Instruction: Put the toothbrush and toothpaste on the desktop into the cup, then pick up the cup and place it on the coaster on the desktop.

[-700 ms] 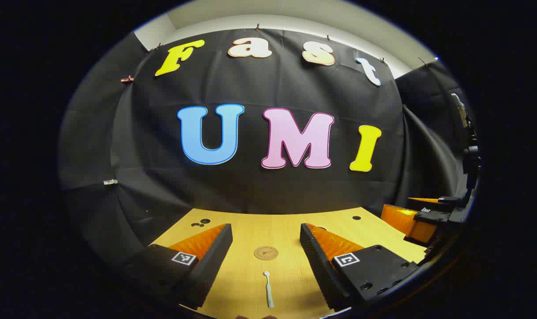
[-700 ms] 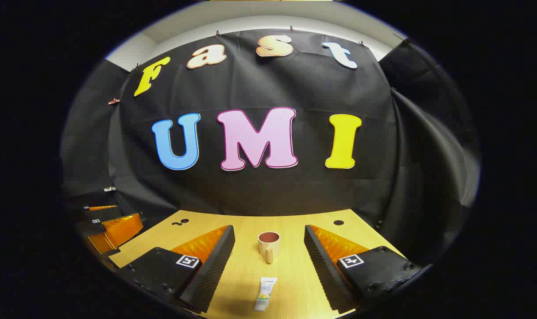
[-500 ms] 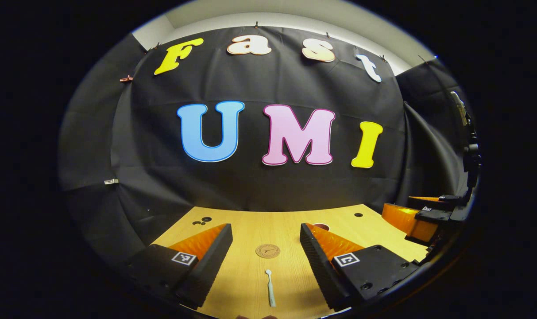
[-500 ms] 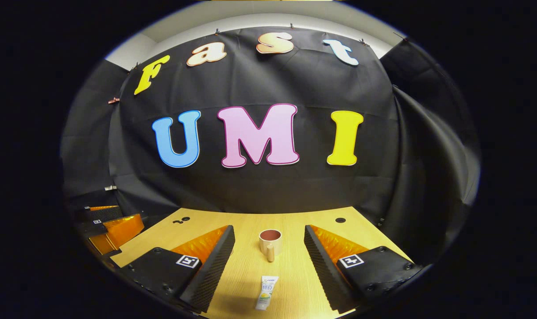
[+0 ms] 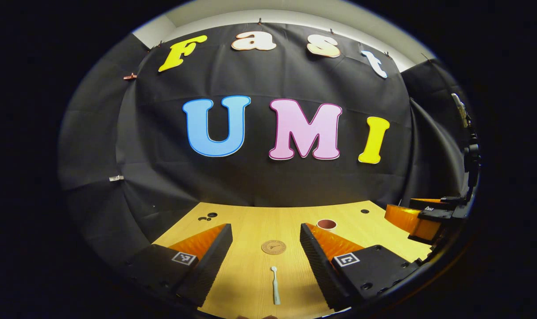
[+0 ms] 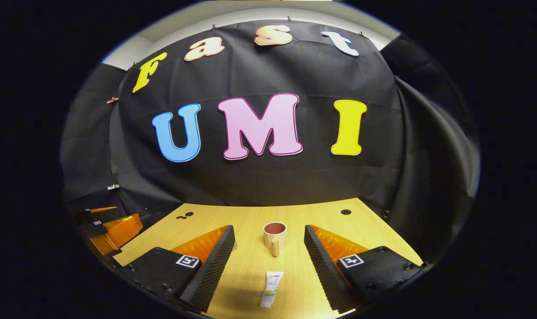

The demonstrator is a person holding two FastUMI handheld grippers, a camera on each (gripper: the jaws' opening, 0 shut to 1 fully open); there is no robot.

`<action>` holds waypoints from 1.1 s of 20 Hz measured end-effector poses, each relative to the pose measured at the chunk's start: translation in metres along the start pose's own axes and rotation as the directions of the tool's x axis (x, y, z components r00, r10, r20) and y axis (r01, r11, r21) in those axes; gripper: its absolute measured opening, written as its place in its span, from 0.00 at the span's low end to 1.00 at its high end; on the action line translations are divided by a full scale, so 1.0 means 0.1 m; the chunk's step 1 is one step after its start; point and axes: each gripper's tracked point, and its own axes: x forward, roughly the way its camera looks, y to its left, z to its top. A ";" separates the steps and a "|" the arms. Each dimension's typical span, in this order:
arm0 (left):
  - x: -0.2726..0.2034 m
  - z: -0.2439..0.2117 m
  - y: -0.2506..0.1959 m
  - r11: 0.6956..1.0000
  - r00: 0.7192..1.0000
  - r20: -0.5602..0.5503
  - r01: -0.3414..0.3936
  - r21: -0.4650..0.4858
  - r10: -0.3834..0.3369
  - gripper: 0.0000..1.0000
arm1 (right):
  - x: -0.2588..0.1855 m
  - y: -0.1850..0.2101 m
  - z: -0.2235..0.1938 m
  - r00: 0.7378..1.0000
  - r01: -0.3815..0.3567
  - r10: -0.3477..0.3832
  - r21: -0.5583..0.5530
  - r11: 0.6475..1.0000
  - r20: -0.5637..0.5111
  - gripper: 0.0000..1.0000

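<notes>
We see the left hand-held gripper (image 5: pixel 266 241) spread wide above the tabletop (image 5: pixel 246 274), w/ the toothbrush (image 5: pixel 275 285) lying between its fingers, nearer us than the coaster (image 5: pixel 273 247). The right hand-held gripper (image 6: pixel 269 243) is wide too, holding nothing; the toothpaste (image 6: pixel 271 289) lies between its fingers, w/ the cup (image 6: pixel 275 235) just beyond it, upright, handle toward us.

a light wooden bench (image 5: pixel 250 221) is spanning the lower part of both views, its grain running toward the far edge. small dark round holes (image 5: pixel 207 216) are sitting near its far left corner, and another hole (image 6: pixel 345 212) near the far right corner. black cloth (image 6: pixel 268 177) is hanging behind the far edge, with a pale wall strip (image 5: pixel 295 13) showing above it.
</notes>
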 end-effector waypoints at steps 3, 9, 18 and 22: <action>0.02 -0.04 0.02 1.000 1.000 -0.005 -0.006 0.007 0.006 0.97 | 0.01 -0.03 -0.03 1.000 0.009 -0.008 0.002 1.000 -0.009 0.98; -0.01 -0.13 0.01 1.000 1.000 -0.029 -0.012 0.002 0.012 0.97 | 0.02 0.01 -0.17 0.998 -0.016 0.016 -0.001 1.000 -0.055 0.99; -0.02 -0.34 0.12 0.998 0.995 -0.082 -0.064 -0.013 0.063 0.97 | 0.19 0.03 -0.72 0.970 -0.035 0.040 0.022 0.999 -0.241 0.99; 0.01 -0.47 0.25 0.993 0.987 -0.118 -0.114 -0.029 0.110 0.97 | 0.39 0.01 -0.96 0.945 -0.037 0.038 0.009 0.999 -0.324 0.98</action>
